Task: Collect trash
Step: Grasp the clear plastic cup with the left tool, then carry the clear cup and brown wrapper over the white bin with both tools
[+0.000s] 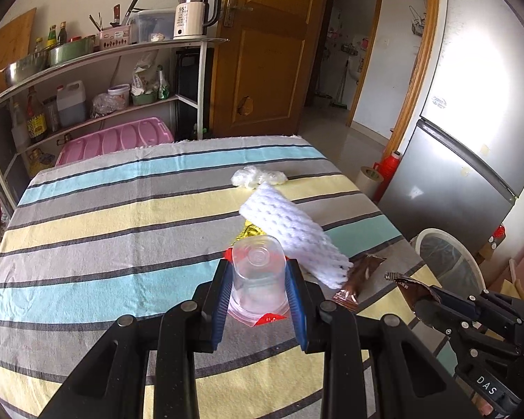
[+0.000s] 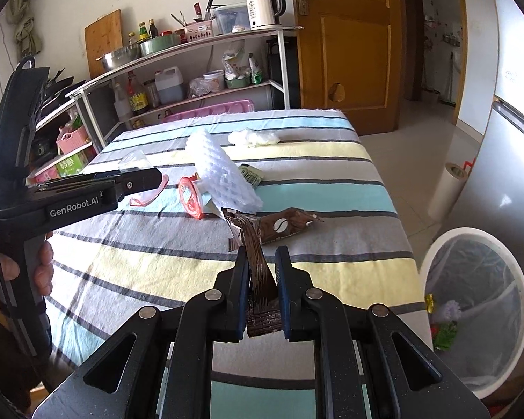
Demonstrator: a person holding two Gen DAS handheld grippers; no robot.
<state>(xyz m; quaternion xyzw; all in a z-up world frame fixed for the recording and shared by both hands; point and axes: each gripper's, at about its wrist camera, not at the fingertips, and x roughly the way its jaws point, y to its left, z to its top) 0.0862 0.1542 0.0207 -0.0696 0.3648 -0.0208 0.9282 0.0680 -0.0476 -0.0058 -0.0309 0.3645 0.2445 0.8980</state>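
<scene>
Both grippers are matte black with a speckled finish. The left gripper point(image 1: 258, 272) has ribbed blue pads point(image 1: 219, 309) lining the inner faces of its fingers, and round silver pivot pins behind them. The right gripper point(image 2: 262, 262) matches it. White "GenRobot.AI" lettering runs along the left gripper's side, "DAS" along the right gripper's.

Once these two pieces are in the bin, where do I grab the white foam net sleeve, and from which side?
Take the white foam net sleeve across its raised far end, coming from above. It lies slanted across the striped tablecloth, propped on a red-rimmed lid and other trash, so that end probably leaves room beneath for a finger. It looks soft, so pinch across its width, clear of the lid.
</scene>
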